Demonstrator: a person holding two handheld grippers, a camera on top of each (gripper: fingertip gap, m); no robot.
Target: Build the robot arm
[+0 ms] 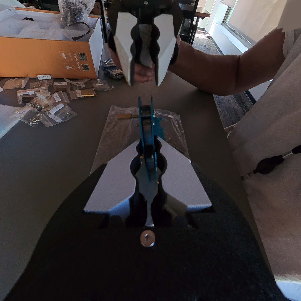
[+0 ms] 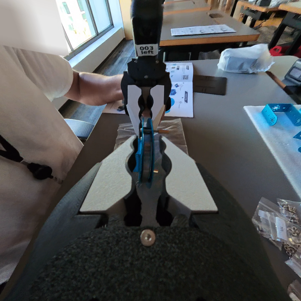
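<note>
Clamped in my left gripper [image 1: 148, 143] stands a blue metal bracket assembly of two thin plates [image 1: 147, 123], edge-on and upright above a clear plastic bag [image 1: 120, 130] lying flat on the grey desk [image 1: 48, 154]. My right gripper [image 1: 144, 83] faces it from the far end (fingers narrowly parted, gripping nothing), its tips near the assembly.

The 2 wrist cameras are facing each other across the tabletop [image 1: 48, 162], each looking forward and slightly down along its own tool from close behind it. The left view is looking toward the right tool [image 1: 144, 83], the right view toward the left tool [image 2: 146, 125]. Both are sharing the blue metal assembly [image 1: 148, 138] and clear plastic bag [image 1: 117, 130] between them.
</note>
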